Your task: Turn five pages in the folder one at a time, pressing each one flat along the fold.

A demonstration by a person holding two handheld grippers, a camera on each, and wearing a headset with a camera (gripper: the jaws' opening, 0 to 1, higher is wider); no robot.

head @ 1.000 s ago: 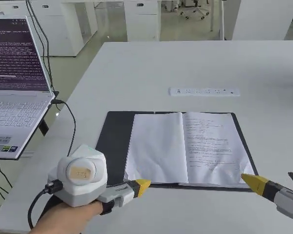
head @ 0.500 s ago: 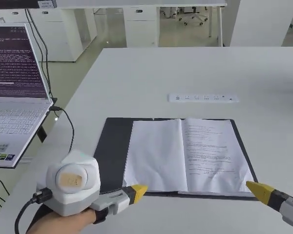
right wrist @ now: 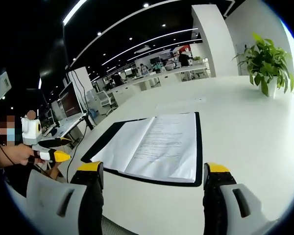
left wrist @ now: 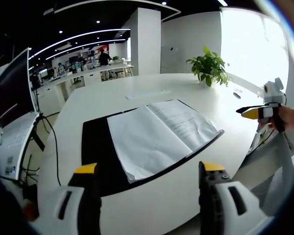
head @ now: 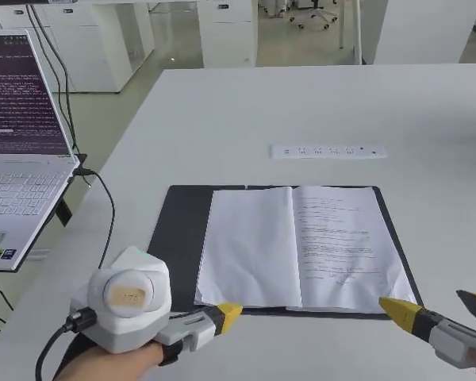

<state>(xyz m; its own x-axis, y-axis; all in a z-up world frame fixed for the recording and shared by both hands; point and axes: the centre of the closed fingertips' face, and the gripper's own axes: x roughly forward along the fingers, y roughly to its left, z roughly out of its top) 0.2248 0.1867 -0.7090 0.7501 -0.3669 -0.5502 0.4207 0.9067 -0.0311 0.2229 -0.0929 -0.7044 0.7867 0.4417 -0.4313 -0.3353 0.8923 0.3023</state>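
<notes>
The black folder [head: 178, 238] lies open on the white table, a blank page [head: 250, 246] on its left and a printed page [head: 341, 242] on its right. My left gripper [head: 226, 312] hovers just before the folder's near left edge. In the left gripper view it [left wrist: 149, 169] stands open, facing the folder [left wrist: 152, 137] with nothing between its jaws. My right gripper [head: 436, 305] hangs at the near right corner. The right gripper view shows it [right wrist: 154, 167] open and apart from the folder [right wrist: 157, 142].
An open laptop [head: 16, 159] sits at the left with a black cable [head: 103, 206] trailing down the table's left edge. A white power strip [head: 327, 151] lies beyond the folder. A potted plant [left wrist: 209, 66] stands at the table's far side.
The right gripper has edged a little left toward the folder's near right corner. The left gripper and the pages stay as they were.
</notes>
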